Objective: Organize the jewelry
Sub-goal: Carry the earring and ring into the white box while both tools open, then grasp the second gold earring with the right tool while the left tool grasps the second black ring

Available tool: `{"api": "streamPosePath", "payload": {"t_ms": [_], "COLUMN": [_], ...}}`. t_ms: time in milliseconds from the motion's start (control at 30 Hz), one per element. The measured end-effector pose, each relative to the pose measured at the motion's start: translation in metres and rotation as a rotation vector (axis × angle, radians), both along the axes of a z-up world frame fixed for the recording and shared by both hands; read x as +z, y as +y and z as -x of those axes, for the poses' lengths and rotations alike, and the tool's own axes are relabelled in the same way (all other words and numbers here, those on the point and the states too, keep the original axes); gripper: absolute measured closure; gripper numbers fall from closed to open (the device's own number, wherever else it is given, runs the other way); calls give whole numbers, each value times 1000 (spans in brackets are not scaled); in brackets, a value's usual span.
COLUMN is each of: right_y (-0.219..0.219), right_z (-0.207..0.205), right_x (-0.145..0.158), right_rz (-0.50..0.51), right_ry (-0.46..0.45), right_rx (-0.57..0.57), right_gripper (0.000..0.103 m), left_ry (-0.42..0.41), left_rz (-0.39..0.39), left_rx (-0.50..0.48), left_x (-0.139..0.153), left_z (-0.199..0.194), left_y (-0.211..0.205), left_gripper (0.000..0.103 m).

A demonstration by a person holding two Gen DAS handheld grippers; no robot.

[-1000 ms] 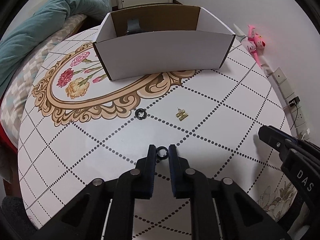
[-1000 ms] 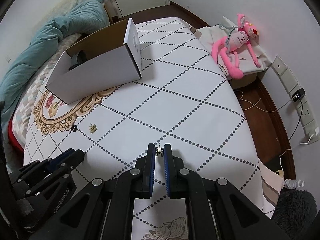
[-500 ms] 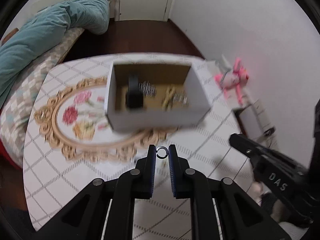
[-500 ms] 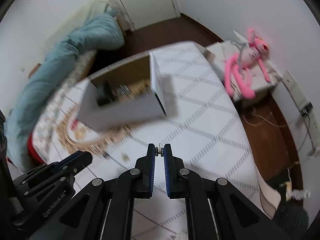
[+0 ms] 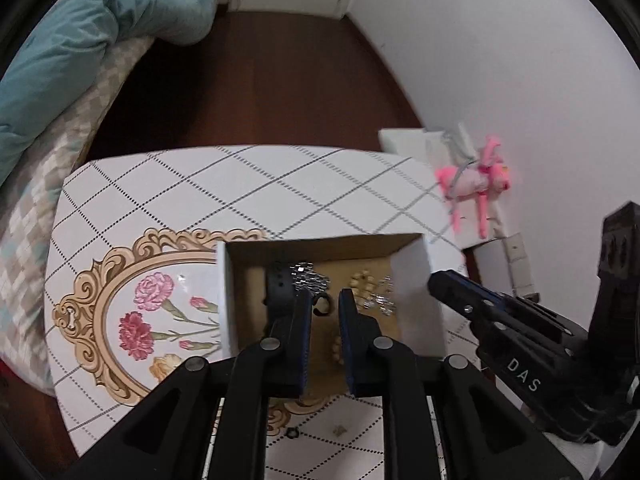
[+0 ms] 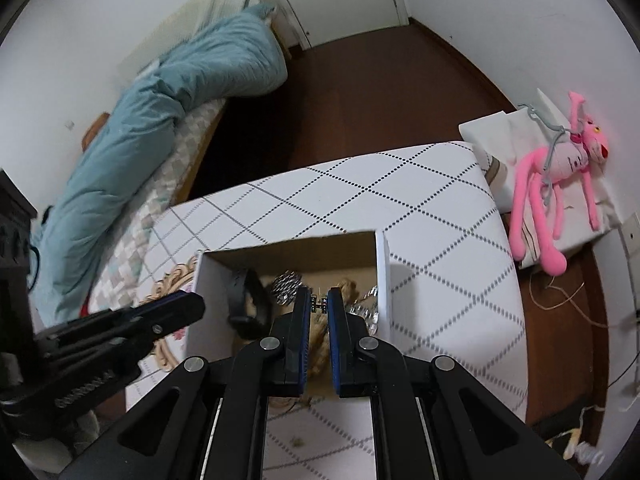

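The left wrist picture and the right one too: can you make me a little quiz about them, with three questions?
1. True or false: the cardboard box is empty.
2. What sits between the right gripper's fingertips? A: a tiny gold piece. B: a pink toy. C: nothing.
3. In the left wrist view, which two small things lie on the table nearer the camera than the box?

Key
1. False: it holds a black band and silvery and beaded pieces.
2. A.
3. A black ring and a loose gold bit.
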State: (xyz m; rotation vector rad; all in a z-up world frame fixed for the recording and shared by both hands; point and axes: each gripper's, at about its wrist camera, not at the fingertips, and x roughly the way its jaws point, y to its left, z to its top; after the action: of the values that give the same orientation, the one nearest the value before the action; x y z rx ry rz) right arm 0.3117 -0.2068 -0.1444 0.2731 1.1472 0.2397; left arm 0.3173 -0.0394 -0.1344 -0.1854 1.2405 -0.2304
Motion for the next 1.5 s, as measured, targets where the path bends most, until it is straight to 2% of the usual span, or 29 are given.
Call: {"api": "streamPosePath", "payload": {"t_ms": [67,133,167,200,233,333,433,467,500,533,567,633,833,1267,1400,1500], "right_y": [0,0,0,-2,-3,-5,-6,-4,-3,-2,0,3,6,8,20,32], "right_z": [-11,-17,-19,-19,-18,-16,-10,-6,-4,0,3,10,27,77,98,115], "right_x": [-7,-12,-13,-13,-12,-9,-6,-6,-6,-7,-7,-10,-13,50,40,17], "right_rz": [9,13,24,34,41,62,118,162,191,233,265,331,366,326,313,313], "right_ry": [35,62,64,61,54,42,26,21,17,13,9,4,6,-123,-104,-68], "right_rx": [8,16,11,11,8,1,-9,-13,-15,-17,-18,-15,-15,-58,-20,9], "right_gripper": [93,90,87,78,70,60,52,42,27,10,5,3,0,0,0,0], "left_ry": [25,4,-7,-20,-29,-42,-65,-79,-85,-92,-100,-114,-126,-221,-223,-158], "left_rz": [-2,-31,-40,-49,-57,-86,-121,-140,-156,-171,-183,-224,-246,-221,-254,-279], "left_rx": [6,16,22,37,48,70,90,97,103,109,109,108,106,150,166,185], "left_x": [-2,0,2,4,5,4,1,-1,-3,-5,-6,-11,-13,37,23,-5], "left_z": [-9,-11,-12,-11,-9,-8,-1,5,8,11,13,20,37,83,109,126], "left_y": [1,2,3,6,9,15,21,23,24,26,26,25,27,39,44,51], "left_gripper": [84,65,46,32,30,29,20,14,4,1,0,0,0,0,0,0]}}
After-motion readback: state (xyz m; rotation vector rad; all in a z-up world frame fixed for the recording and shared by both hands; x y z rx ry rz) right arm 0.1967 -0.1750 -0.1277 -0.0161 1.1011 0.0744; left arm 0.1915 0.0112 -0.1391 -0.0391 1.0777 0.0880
